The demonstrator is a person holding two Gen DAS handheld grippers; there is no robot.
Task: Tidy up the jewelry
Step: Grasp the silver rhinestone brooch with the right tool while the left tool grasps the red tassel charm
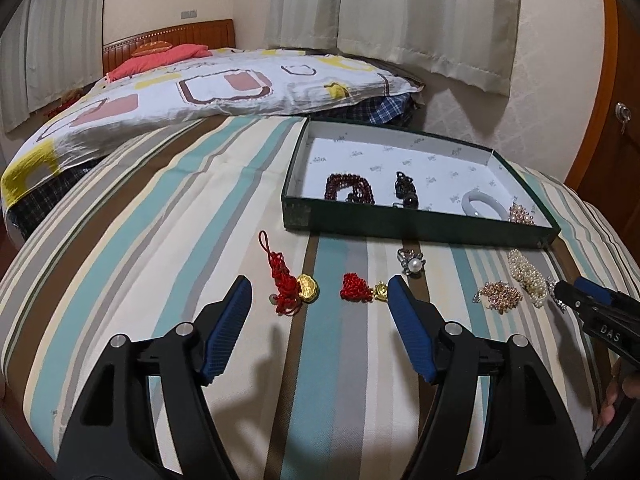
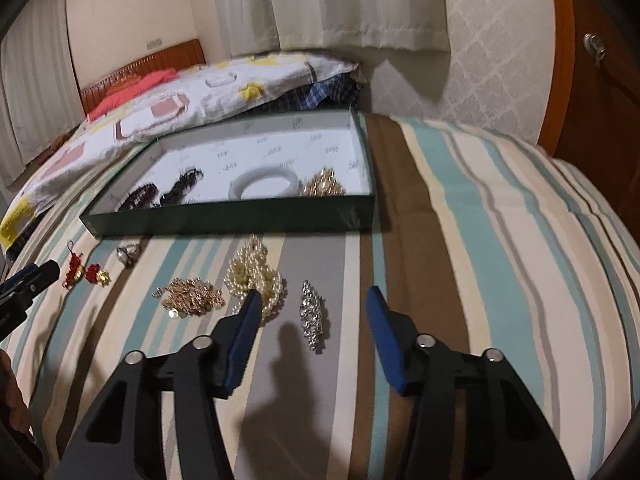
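The left gripper (image 1: 320, 292) was held wide apart and empty above the striped bed cover (image 1: 168, 240). Just ahead of its left finger lay a red knotted charm (image 1: 284, 284) with a gold pendant; a second red charm (image 1: 357, 288) was seen just beside its right finger. Ahead and slightly right of that finger lay a pearl ring (image 1: 412, 263). Beyond these, the green box (image 1: 416, 228) was found holding a dark red bead strand (image 1: 352, 188), a dark bead piece (image 1: 405, 188), a white bangle (image 1: 482, 204) and a gold cluster (image 1: 522, 213).

The right gripper (image 2: 314, 296) was likewise spread wide, with nothing held. To the left of its left finger lay a rose-gold chain (image 2: 192, 298); a cream pearl necklace (image 2: 256, 276) was touched or overlapped by that fingertip. Between the fingers lay a silver rhinestone piece (image 2: 313, 316).
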